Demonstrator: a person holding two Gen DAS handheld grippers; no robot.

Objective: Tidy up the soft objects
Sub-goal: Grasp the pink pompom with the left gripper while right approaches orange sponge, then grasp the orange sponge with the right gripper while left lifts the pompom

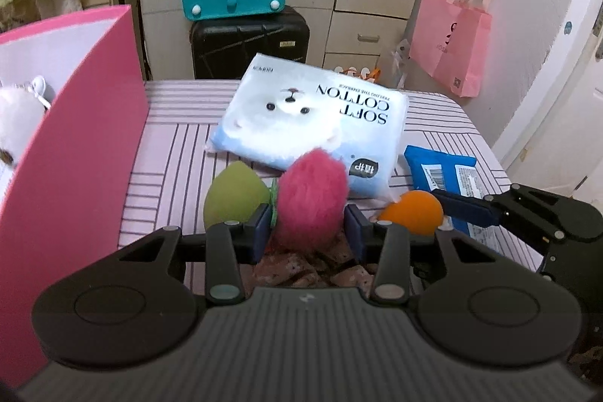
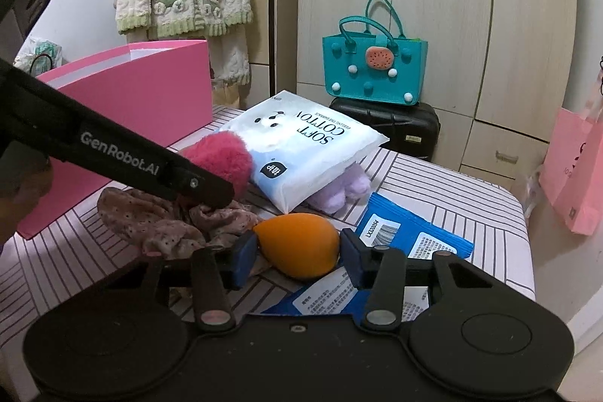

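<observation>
Fluffy pink pompom (image 1: 311, 198) pinched by left gripper (image 1: 309, 228); slip risked, fur compressible. Right gripper (image 2: 297, 251) spread around orange egg-shaped sponge (image 2: 299, 243).

A striped table (image 2: 471, 213) carries a pink box (image 2: 143, 108), tissue pack (image 2: 312, 153), scarf (image 2: 158, 217) and blue packets (image 2: 410, 232).

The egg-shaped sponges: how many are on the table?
2. The green sponge lies left of the pink pompom, near the pink box. The orange sponge sits between the right tongs. Others may be hidden.
</observation>
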